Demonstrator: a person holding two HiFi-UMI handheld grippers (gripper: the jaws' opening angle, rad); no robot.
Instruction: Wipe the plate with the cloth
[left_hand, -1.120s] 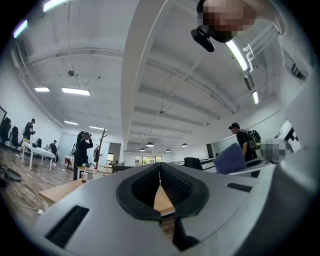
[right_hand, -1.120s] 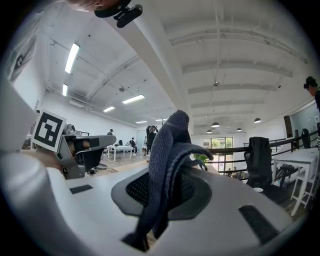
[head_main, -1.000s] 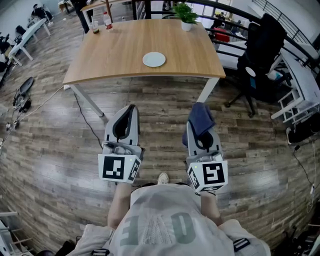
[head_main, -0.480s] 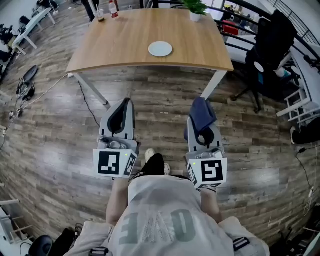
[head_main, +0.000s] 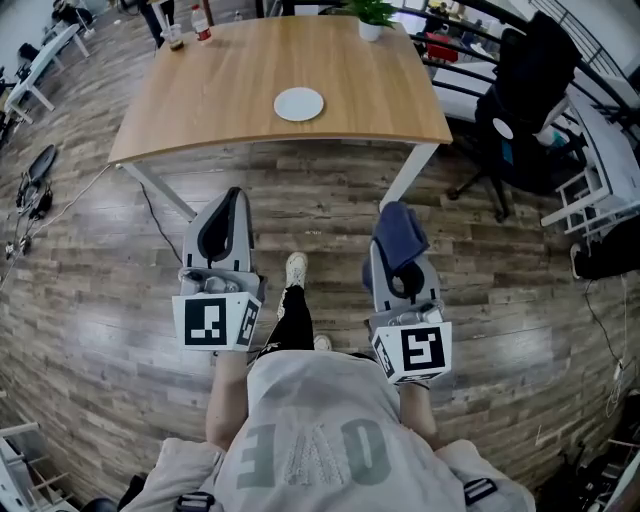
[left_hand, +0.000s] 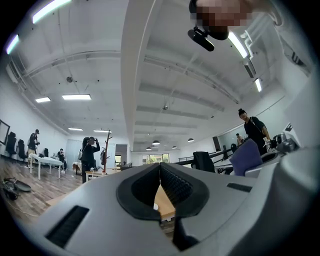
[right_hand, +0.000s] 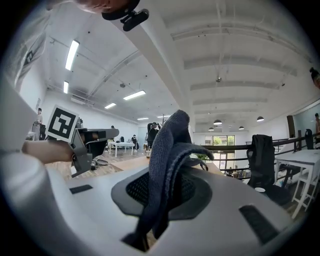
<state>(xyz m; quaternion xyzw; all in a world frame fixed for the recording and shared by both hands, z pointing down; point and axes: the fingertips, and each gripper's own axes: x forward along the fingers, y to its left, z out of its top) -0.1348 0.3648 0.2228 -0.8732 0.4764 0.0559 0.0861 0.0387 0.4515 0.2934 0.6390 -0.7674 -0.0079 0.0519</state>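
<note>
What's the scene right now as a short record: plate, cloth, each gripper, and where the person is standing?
plate: white, round, on the wooden table, untouched
cloth: dark blue, hanging from the right gripper
left gripper: shut, empty
right gripper: shut on the cloth
person: on the wood floor, short of the table
wiping: not yet begun

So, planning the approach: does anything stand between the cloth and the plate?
Nothing visible does. Only floor and the near edge of the table lie between the cloth and the plate; the bottle and plant stand at its far edge.
</note>
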